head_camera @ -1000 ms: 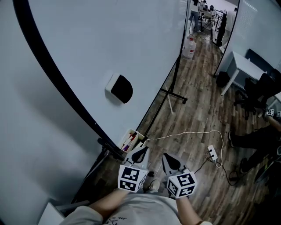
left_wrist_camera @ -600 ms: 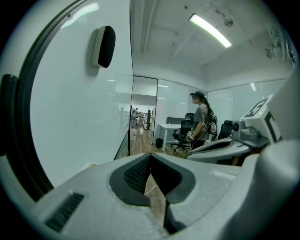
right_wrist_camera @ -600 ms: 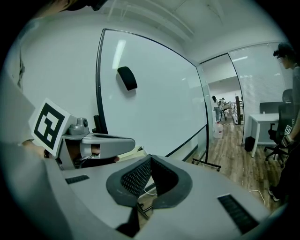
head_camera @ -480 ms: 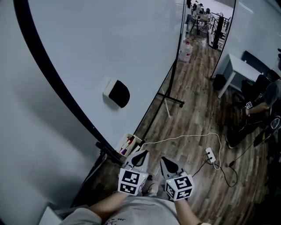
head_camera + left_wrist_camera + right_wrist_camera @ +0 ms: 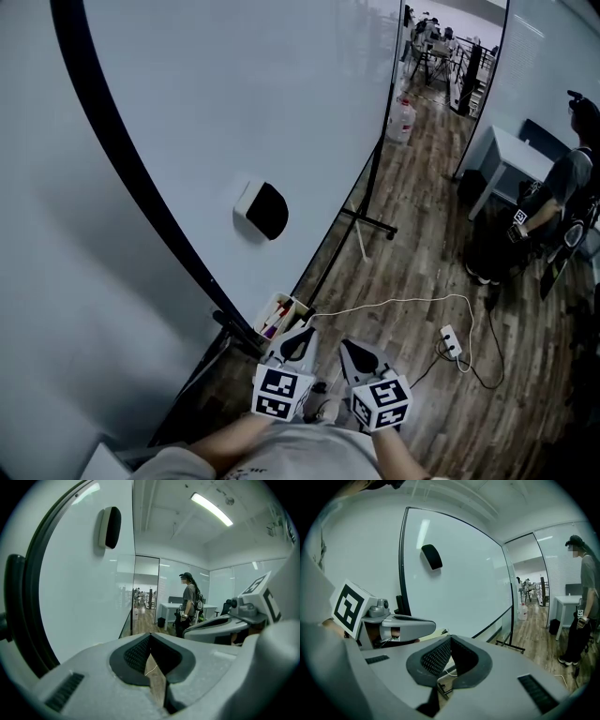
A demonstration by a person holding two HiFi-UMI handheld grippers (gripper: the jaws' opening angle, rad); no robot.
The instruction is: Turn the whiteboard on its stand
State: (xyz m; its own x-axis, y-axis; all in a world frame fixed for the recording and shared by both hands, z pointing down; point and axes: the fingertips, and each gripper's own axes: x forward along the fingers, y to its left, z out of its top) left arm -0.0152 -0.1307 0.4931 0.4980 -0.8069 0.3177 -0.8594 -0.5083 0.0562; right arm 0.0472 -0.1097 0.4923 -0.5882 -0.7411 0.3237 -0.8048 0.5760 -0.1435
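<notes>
The whiteboard (image 5: pixel 234 103) is a large white panel in a black frame, standing on a wheeled stand (image 5: pixel 375 212) to my left. A black and white eraser (image 5: pixel 262 209) clings to its face. Both grippers are held low, close to my body, just right of the board's bottom corner and not touching it. My left gripper (image 5: pixel 298 330) is shut with nothing in it, and so is my right gripper (image 5: pixel 361 349). The left gripper view has the board (image 5: pixel 79 583) and the eraser (image 5: pixel 110 527) at its left. The board (image 5: pixel 459 578) fills the middle of the right gripper view.
A marker tray (image 5: pixel 279 314) hangs at the board's lower edge beside my left gripper. A white cable runs over the wooden floor to a power strip (image 5: pixel 451 341). A person (image 5: pixel 562 187) stands at the right near a white desk (image 5: pixel 511 150). A water bottle (image 5: pixel 402 120) stands further back.
Both grippers stay shut and almost still. The head view has shifted a little, and the person at the right has come upright and further into view.
</notes>
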